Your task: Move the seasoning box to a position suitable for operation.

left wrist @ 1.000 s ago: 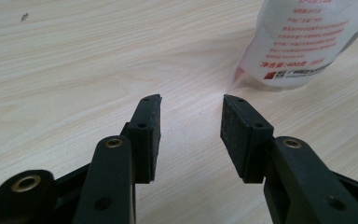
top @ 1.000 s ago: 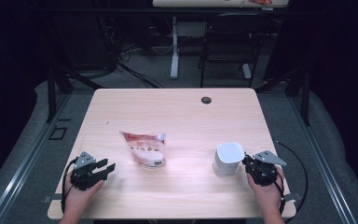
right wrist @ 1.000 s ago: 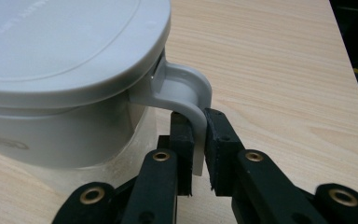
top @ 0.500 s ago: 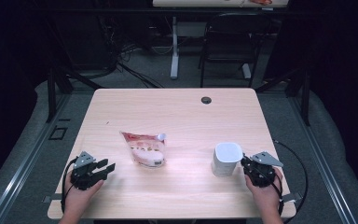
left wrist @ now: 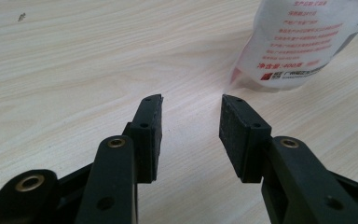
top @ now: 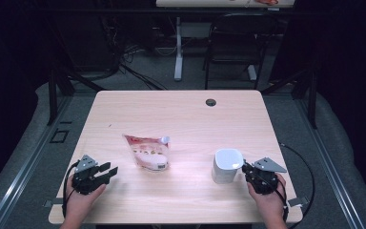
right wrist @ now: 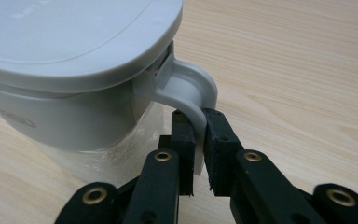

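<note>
At the table's right front, right gripper (top: pixel 251 172) pinched tight on the handle (right wrist: pixel 193 95) of the jug (top: pixel 227 165), jaws nearly together with the thin white handle between the pads. Jug just at 9 o'clock from that gripper, standing upright, lid (right wrist: pixel 70 37) on top. Left gripper (top: pixel 102 171) at the left front, jaws apart, nothing between them, only bare table (top: pixel 186 114). Pouch (top: pixel 147 151) lying flat near the middle, at 2 o'clock from the left gripper and a bit away, long side running from 11 to 5 o'clock, cap (top: pixel 165 139) toward the far right corner. Left gripper nearer the pouch than the right one. Hard to tell what sits inside the jug; pouch cut off at the top edge in the left gripper view, print too small to read.
</note>
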Demonstrator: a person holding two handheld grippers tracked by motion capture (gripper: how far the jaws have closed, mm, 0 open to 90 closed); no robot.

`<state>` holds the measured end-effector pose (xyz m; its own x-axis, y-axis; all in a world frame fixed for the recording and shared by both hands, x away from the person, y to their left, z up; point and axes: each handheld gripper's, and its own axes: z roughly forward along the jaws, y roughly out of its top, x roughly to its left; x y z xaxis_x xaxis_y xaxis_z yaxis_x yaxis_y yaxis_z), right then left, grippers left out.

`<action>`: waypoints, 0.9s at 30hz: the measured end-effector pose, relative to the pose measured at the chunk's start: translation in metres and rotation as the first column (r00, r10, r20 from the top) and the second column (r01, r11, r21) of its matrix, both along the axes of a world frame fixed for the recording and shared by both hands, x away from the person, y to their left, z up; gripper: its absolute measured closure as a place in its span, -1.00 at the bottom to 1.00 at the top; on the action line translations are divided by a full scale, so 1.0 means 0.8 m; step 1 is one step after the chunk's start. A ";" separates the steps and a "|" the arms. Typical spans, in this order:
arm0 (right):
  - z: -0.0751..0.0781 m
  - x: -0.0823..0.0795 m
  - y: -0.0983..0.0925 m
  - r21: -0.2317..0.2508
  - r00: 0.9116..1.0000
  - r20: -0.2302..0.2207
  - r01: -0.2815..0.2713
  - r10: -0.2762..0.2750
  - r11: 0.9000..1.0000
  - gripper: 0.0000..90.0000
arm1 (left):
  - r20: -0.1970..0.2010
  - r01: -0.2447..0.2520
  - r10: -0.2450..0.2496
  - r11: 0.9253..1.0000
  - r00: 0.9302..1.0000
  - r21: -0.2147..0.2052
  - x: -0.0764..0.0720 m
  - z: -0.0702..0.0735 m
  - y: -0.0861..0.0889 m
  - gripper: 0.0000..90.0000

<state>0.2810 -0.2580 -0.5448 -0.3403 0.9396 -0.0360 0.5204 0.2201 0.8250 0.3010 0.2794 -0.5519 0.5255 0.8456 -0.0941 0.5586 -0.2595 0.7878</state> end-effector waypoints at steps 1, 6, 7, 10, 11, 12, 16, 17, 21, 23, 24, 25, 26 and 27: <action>0.000 -0.001 0.001 -0.005 1.000 -0.002 -0.003 0.003 1.000 0.86 | -0.002 0.003 -0.003 1.000 1.000 0.002 0.000 0.000 0.000 0.32; 0.001 -0.008 0.008 0.001 1.000 -0.008 -0.021 0.021 1.000 0.85 | 0.006 0.008 -0.008 1.000 1.000 -0.002 -0.001 0.001 -0.001 0.32; 0.001 -0.011 0.012 -0.009 1.000 -0.010 -0.026 0.026 1.000 0.86 | 0.006 0.009 -0.009 1.000 1.000 -0.001 -0.001 0.002 0.000 0.32; 0.001 -0.013 0.016 -0.016 0.999 -0.009 -0.031 0.031 0.999 0.86 | 0.013 0.009 -0.009 1.000 1.000 -0.003 -0.002 0.003 -0.001 0.32; 0.001 -0.015 0.020 -0.015 0.999 -0.011 -0.038 0.038 0.999 0.86 | 0.012 0.011 -0.011 1.000 1.000 -0.003 -0.003 0.004 -0.001 0.32; 0.001 -0.015 0.020 -0.015 0.999 -0.011 -0.038 0.038 0.999 0.86 | 0.012 0.013 -0.013 1.000 1.000 -0.004 -0.003 0.004 -0.001 0.32; 0.002 -0.019 0.024 -0.020 0.998 -0.013 -0.056 0.056 0.998 0.85 | 0.016 0.022 -0.022 1.000 1.000 -0.002 -0.004 0.004 -0.003 0.32; 0.002 -0.019 0.024 -0.020 0.998 -0.013 -0.056 0.056 0.998 0.85 | 0.016 0.022 -0.022 1.000 1.000 -0.002 -0.004 0.004 -0.004 0.32; 0.003 -0.022 0.024 -0.010 0.998 -0.027 -0.060 0.060 0.998 0.85 | 0.018 0.025 -0.025 1.000 1.000 0.002 -0.005 0.004 -0.005 0.32; 0.004 -0.024 0.023 0.003 0.997 -0.041 -0.065 0.065 0.998 0.84 | 0.017 0.026 -0.026 1.000 1.000 0.000 -0.005 0.004 -0.005 0.32; 0.005 -0.025 0.024 0.010 0.996 -0.049 -0.068 0.068 0.998 0.83 | 0.017 0.027 -0.027 1.000 0.999 0.000 -0.005 0.005 -0.005 0.32; 0.005 -0.026 0.024 0.011 0.997 -0.049 -0.066 0.067 0.998 0.83 | 0.017 0.026 -0.026 1.000 1.000 -0.001 -0.005 0.005 -0.005 0.32; 0.005 -0.026 0.024 0.011 0.997 -0.049 -0.066 0.067 0.998 0.83 | 0.017 0.026 -0.026 1.000 1.000 0.000 -0.005 0.005 -0.006 0.32; 0.005 -0.027 0.025 0.016 0.996 -0.050 -0.070 0.071 0.997 0.82 | 0.016 0.026 -0.026 1.000 1.000 -0.002 -0.005 0.005 -0.006 0.32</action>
<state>0.2593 -0.2383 -0.5409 -0.4070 0.9134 -0.0039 0.5451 0.2463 0.8014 0.2968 0.2747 -0.5481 0.5491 0.8312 -0.0876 0.5392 -0.2723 0.7969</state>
